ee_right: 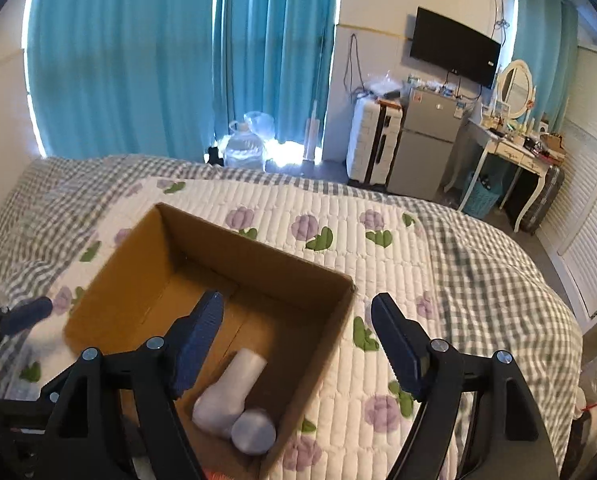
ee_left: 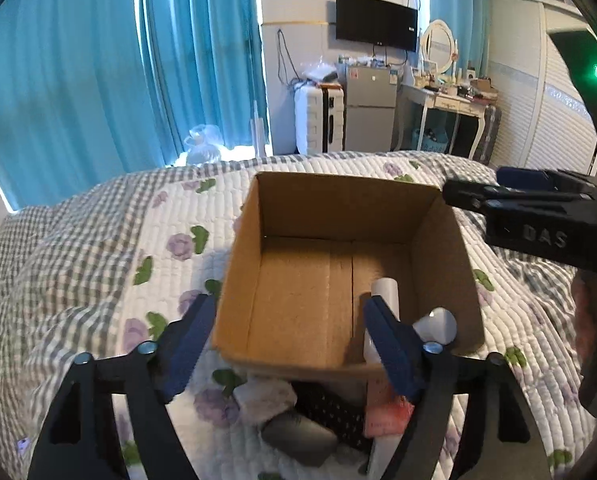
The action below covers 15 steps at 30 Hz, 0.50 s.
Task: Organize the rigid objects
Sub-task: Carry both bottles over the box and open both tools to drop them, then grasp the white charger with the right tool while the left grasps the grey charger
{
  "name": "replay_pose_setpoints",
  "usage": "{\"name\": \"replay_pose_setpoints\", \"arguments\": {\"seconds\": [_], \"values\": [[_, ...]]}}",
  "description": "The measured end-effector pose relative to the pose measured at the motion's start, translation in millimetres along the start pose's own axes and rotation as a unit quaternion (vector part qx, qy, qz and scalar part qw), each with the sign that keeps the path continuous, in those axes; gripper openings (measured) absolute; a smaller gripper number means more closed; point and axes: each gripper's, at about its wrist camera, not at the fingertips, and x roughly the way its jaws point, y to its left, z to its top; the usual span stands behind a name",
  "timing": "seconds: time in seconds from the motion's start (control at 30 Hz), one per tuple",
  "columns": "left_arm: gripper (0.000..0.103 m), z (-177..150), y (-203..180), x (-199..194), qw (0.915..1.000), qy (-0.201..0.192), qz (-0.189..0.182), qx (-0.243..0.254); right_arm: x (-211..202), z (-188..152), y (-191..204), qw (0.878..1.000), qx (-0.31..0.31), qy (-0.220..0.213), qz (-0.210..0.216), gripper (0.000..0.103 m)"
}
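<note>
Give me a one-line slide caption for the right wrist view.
Open right gripper above a cardboard box holding white bottles on a floral quilt.

One cardboard box [ee_right: 310, 272], two white bottles [ee_right: 234, 388] inside it, two tongs [ee_left: 290, 344].

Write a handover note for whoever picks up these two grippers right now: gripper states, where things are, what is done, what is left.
Left gripper: open, nothing between its fingers, straddling the near-left corner of the cardboard box.
Right gripper: open and empty, over the box's right wall.
Box sits on the quilted bed, top open.
Done: two white bottles lie in the box's near-right corner.
Left: a small pile waits on the quilt in front of the box, including a grey item, a dark dotted one and a pink packet. These look like the next pickups; the pile is partly hidden by the left gripper.
</note>
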Motion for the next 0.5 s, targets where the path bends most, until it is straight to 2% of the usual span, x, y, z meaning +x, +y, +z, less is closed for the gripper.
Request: {"name": "replay_pose_setpoints", "arguments": {"seconds": [0.07, 0.13, 0.23, 0.33, 0.5], "values": [[0.085, -7.6, 1.3, -14.4, 1.0, -0.002, 0.002, -0.001, -16.1, -8.6, 1.9, 1.0, -0.002, -0.001, -0.006, 0.076], [0.095, -17.4, 2.9, -26.5, 1.0, -0.001, -0.006, -0.007, -33.3, -22.4, 4.0, 1.0, -0.004, 0.0, -0.015, 0.076], [0.096, -33.1, 3.3, -37.6, 0.9999, 0.004, -0.008, -0.011, -62.8, -52.0, 10.3, 1.0, -0.01, -0.002, -0.03, 0.077], [0.097, -55.1, 3.0, -43.4, 0.9999, 0.013, 0.009, -0.007, -81.8, -81.3, 20.0, 1.0, -0.011, 0.001, -0.027, 0.079], [0.097, -90.2, 1.7, -44.1, 0.9994, 0.02, 0.025, -0.011, -76.8, -127.1, 37.2, 0.999, 0.009, 0.03, -0.018, 0.081]]}}
